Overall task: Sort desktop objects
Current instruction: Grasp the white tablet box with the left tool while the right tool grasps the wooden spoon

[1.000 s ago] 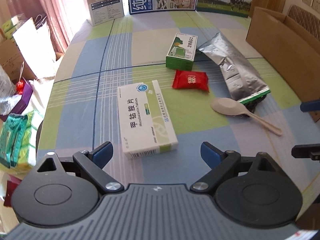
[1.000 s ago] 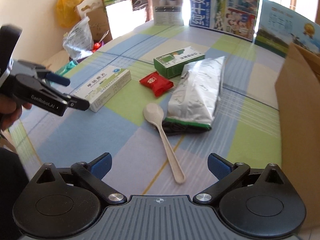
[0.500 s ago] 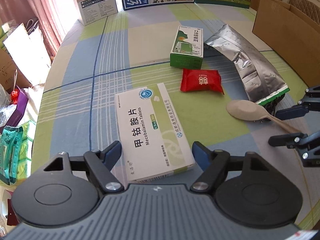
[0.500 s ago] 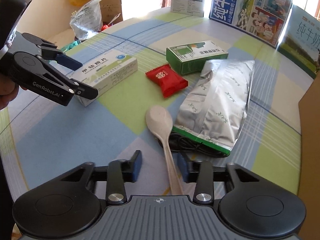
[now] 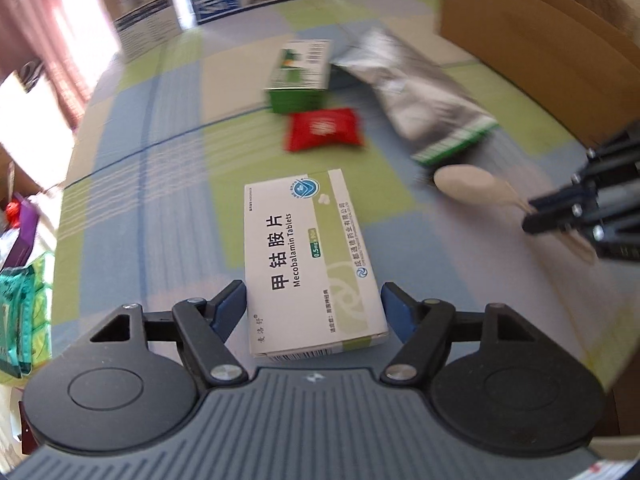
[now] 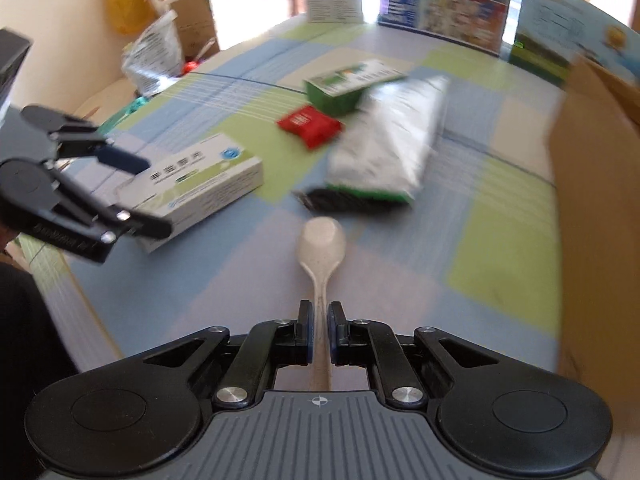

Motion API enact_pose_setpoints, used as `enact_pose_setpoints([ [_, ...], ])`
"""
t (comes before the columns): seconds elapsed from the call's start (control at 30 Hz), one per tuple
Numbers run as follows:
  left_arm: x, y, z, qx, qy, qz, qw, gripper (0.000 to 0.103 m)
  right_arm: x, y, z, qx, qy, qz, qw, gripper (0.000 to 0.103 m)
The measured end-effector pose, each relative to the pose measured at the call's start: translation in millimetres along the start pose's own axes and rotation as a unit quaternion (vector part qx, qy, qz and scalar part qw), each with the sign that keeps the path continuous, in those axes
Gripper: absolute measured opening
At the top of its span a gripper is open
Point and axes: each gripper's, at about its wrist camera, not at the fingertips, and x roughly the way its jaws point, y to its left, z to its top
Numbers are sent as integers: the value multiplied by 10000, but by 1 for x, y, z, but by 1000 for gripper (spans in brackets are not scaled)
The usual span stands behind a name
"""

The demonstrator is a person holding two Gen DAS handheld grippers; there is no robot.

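Clamping down now, the right tongs [image 6: 319,330] have pinched the pale spoon [image 6: 322,246] by its handle, jaws drawn in tight on either side of it, bowl pointing away across the checked worktop [image 6: 400,292]; over on the other side the left tongs [image 5: 314,306] have just been narrowing, the white tablet box [image 5: 310,258] sitting between the blue pads; the left pad looks right against the box's edge while a sliver of gap shows at the right one, so that is a straddle and not yet a firm squeeze; the box lies flat, long side running away from the camera; beyond it, a red packet [image 5: 322,134] just in front of a green and white carton [image 5: 300,76]; to the right of those, a silver foil pouch [image 5: 420,96] with its green end near the spoon's bowl; a brown cardboard box [image 5: 540,52] stands at the far right edge; printed display boards [image 6: 444,0] line the back.
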Motion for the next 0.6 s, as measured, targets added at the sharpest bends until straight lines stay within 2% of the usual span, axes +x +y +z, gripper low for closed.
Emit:
enact_pose_setpoints([
  [0.17, -14, -50, -15, 429, -2, -415, 9982, 71, -15, -17, -33, 239, 173, -235, 9993, 5],
  [0.3, -13, -71, -23, 487, 95, -450, 9978, 71, -23, -21, -44, 347, 125, -253, 9990, 8],
  [0.37, -12, -71, -23, 362, 99, -420, 9984, 75, -23, -22, -45, 378, 61, -265, 9989, 16],
  [0.43, -11, -70, -21, 267, 73, -363, 9990, 77, -23, -21, -46, 344, 1, -280, 9990, 33],
  [0.5, -9, -68, -17, 222, 58, -297, 9993, 77, -21, -20, -44, 264, -67, -283, 9992, 37],
  [0.6, -3, -66, -10, 208, 47, -257, 9994, 77, -15, -18, -40, 108, -123, -257, 9995, 37],
])
